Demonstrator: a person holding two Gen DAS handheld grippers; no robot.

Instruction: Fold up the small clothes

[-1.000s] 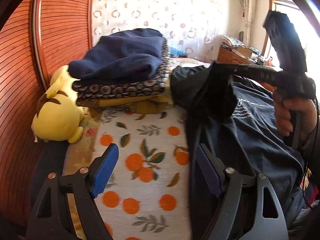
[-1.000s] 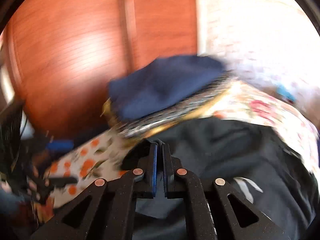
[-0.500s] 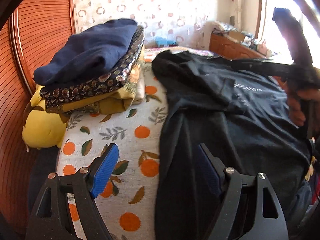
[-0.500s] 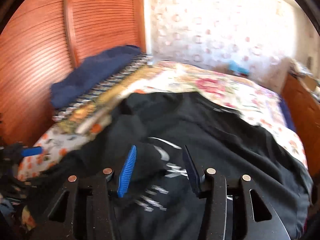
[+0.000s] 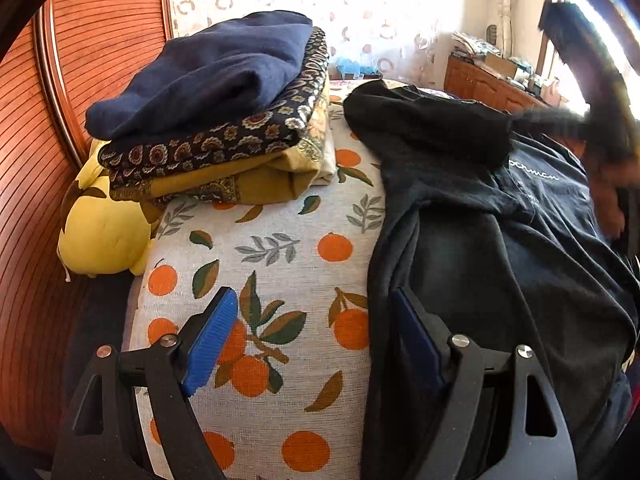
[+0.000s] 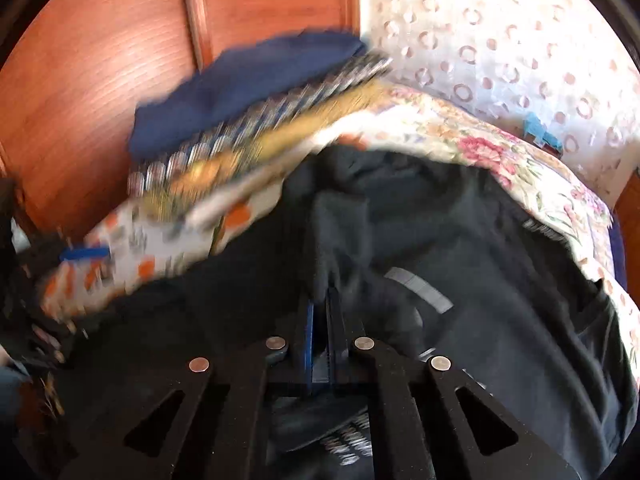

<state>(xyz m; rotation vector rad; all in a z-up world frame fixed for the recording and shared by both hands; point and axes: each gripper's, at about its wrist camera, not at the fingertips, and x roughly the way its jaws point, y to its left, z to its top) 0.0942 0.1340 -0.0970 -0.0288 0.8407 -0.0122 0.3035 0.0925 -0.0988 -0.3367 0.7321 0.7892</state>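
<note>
Lying rumpled, black shirt [image 5: 500, 240] pinched by right claw [image 6: 320, 304].

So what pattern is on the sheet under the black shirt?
Oranges with green leaves on a pale grey bedsheet, clearest in the left wrist view.

Slatted wooden headboard [image 5: 80, 92], patterned curtain [image 5: 360, 12], bright window [image 5: 576, 40].
</note>
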